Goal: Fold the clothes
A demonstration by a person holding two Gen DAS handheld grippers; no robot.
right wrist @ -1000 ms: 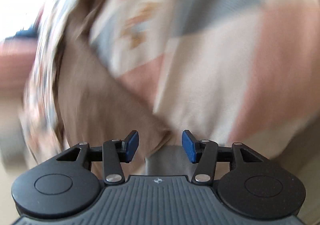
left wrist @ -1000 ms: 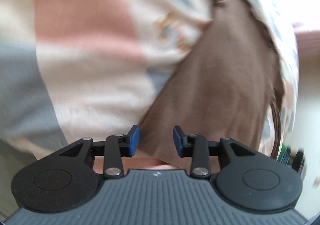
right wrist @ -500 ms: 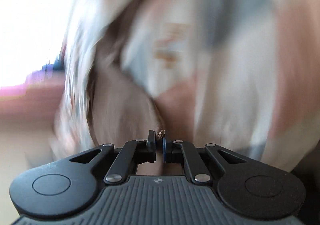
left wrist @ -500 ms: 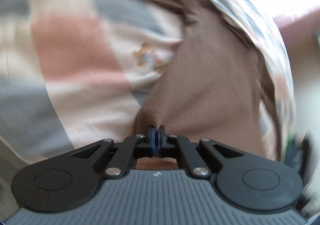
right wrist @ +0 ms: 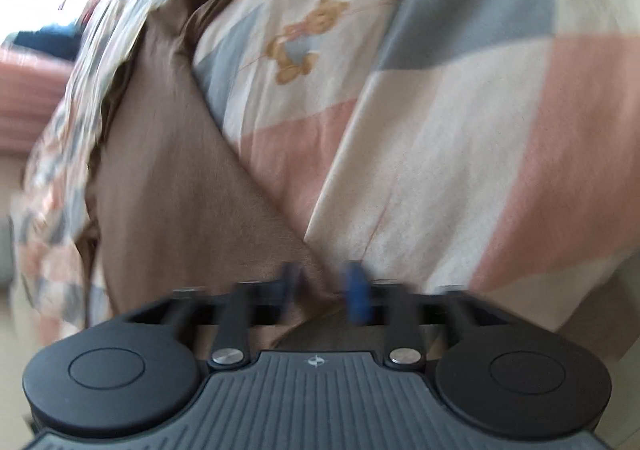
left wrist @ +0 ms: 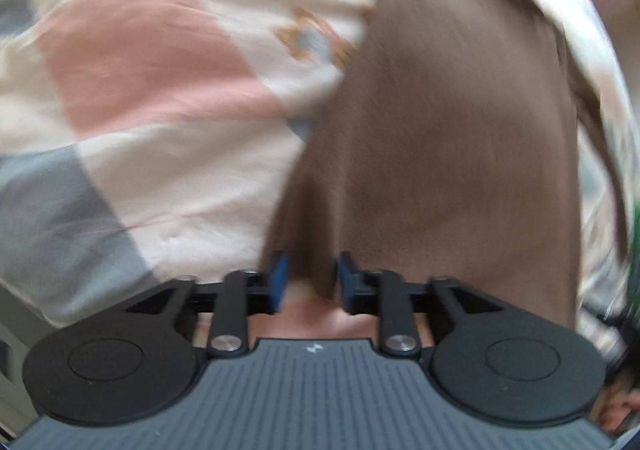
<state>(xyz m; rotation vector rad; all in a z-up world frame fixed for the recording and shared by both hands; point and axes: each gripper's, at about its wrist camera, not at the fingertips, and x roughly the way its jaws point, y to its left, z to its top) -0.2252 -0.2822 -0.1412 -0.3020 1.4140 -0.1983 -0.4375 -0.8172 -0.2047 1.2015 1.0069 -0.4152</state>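
Brown garment [left wrist: 440, 138] lies on the checked quilt [left wrist: 152, 98]. We see our left gripper [left wrist: 308, 278] and right gripper [right wrist: 324, 286] at its near edge, jaws opening, cloth between their unpressed pads.

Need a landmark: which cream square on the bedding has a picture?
The cream square beside the brown garment's edge; it alone carries a teddy bear print, others are plain.
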